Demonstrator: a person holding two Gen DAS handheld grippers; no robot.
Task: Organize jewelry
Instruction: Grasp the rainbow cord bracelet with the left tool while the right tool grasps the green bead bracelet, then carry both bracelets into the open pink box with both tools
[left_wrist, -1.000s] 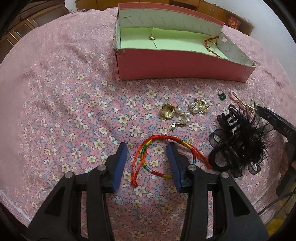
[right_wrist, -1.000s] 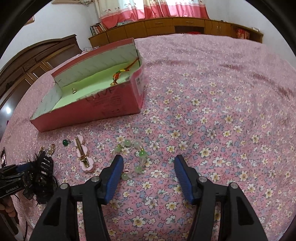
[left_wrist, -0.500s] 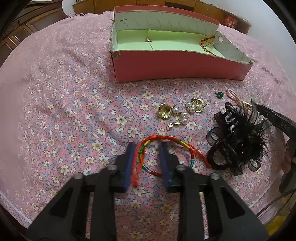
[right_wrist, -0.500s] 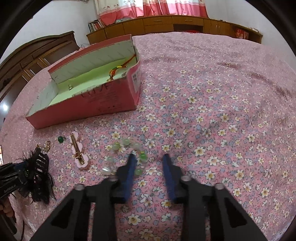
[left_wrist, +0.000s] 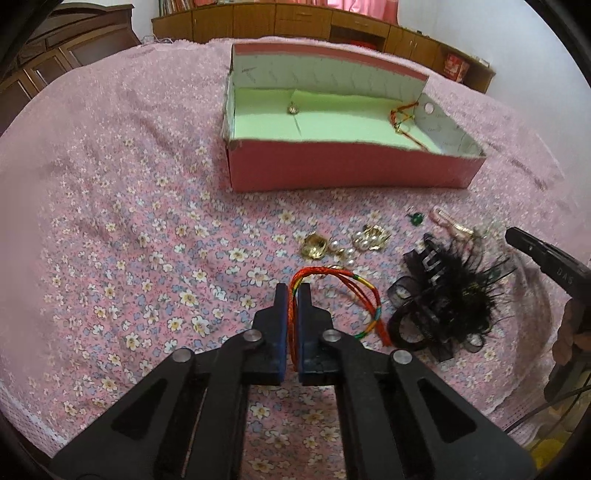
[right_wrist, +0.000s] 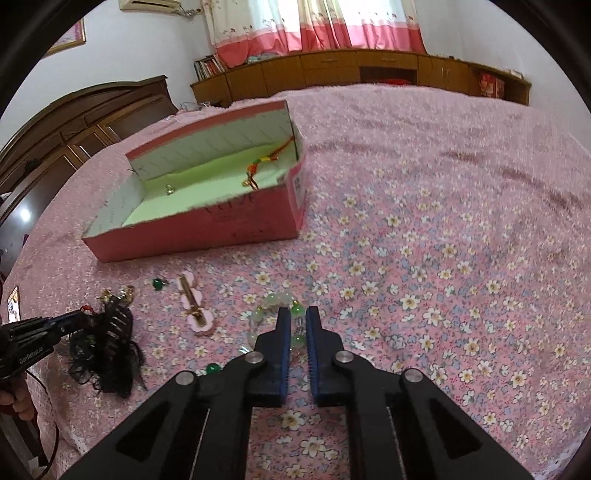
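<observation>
My left gripper (left_wrist: 293, 291) is shut on a red and rainbow cord bracelet (left_wrist: 347, 284). The cord's loop trails to the right over the flowered bedspread. My right gripper (right_wrist: 298, 314) is shut on a bracelet of pale and green beads (right_wrist: 271, 299); more of its beads curl away to the left of the fingers. The pink box with a green floor (left_wrist: 347, 173) stands open beyond both grippers, also visible in the right wrist view (right_wrist: 207, 232). Inside it lie a red cord piece (left_wrist: 402, 118) and a small gold item (left_wrist: 293, 109).
Loose on the bedspread are gold and pearl earrings (left_wrist: 371, 236), a green stud (right_wrist: 158, 283), a pink hair clip (right_wrist: 194, 304) and a black feathered hair clip (left_wrist: 443, 295). Wooden cabinets line the far wall. The bed's near edge is just below the grippers.
Both grippers closed from wide open, the left onto the cord bracelet and the right onto the bead bracelet. Both rose a little, so the box looks lower in each view.
</observation>
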